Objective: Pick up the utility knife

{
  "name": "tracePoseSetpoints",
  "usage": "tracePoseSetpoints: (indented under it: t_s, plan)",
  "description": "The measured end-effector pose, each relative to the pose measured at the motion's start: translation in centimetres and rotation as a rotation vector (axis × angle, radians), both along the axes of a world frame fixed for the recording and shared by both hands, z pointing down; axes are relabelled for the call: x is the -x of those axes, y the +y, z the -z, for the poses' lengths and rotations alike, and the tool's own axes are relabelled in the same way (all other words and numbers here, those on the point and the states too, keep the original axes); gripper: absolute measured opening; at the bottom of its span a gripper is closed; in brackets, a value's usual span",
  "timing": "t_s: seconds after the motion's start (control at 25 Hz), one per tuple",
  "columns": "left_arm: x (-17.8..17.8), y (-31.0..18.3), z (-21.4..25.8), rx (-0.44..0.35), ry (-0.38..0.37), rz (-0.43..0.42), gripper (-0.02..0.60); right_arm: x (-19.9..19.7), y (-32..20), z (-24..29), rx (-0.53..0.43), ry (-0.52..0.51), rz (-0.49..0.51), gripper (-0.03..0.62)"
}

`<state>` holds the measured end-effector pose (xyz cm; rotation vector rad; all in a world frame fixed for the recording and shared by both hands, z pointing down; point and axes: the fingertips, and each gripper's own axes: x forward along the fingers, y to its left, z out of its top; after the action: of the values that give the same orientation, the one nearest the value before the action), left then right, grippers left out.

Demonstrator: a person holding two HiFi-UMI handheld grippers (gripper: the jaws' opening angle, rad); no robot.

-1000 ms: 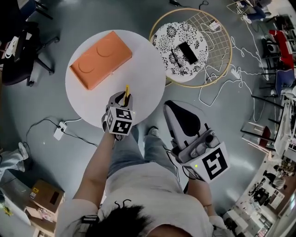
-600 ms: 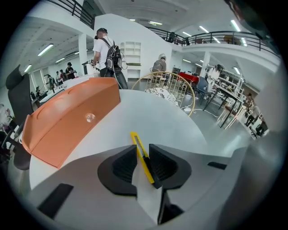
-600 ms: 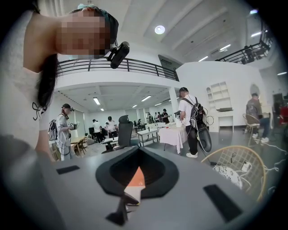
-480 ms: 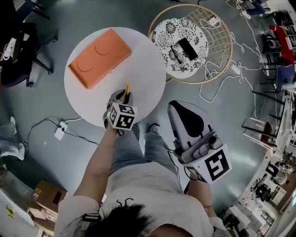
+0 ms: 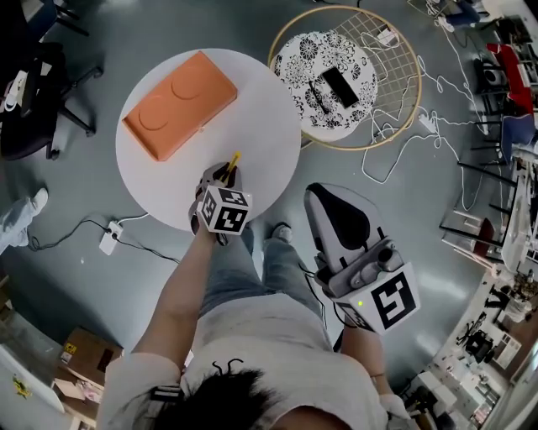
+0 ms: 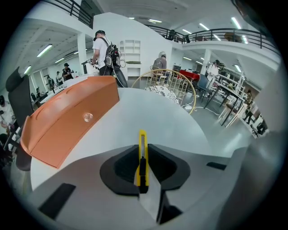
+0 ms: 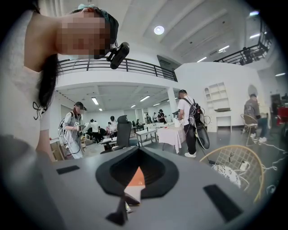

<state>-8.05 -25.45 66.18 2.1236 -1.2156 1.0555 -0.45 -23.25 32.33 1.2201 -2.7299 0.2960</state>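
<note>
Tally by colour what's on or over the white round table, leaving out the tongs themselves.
Orange: 1, the flat case
Yellow: 1, the utility knife, gripped in the left tongs
Total: 2

Bright, even indoor light; strong fisheye bend throughout.
Head view: flat overhead light, round white tabletop (image 5: 261, 143) nearly blown out, only faint soft shadows on the grey floor (image 5: 210, 25); edges curve hard. Both gripper views: black vignette at corners, straight lines bowed. Left gripper view lit by long ceiling strip lamps (image 6: 45, 50), pale sheen on the tabletop; grey tongs of the left gripper (image 6: 143, 155) v. close, a bit soft. Right gripper view: round ceiling lamp (image 7: 158, 30) glares, bkgd hazy.
</note>
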Motion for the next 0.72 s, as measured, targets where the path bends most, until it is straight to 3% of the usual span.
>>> tracePoseSetpoints:
  t_s: [0.28,0.44,0.72]
  plan:
    - [-0.2,0.3,0.6,0.007,0.021,-0.012,0.064,-0.3,0.5,0.1,-0.004,-0.001,0.01,0.008]
    - [-0.4,0.3,2.3,-0.04,0.036,-0.01,0.064,0.1,0.9,0.4,-0.012,-0.009,0.043,0.008]
    - [0.8,-0.2,8.1,-0.176,0.121,0.091,0.064,1.8,1.8,1.3,-0.041,-0.034,0.143,0.008]
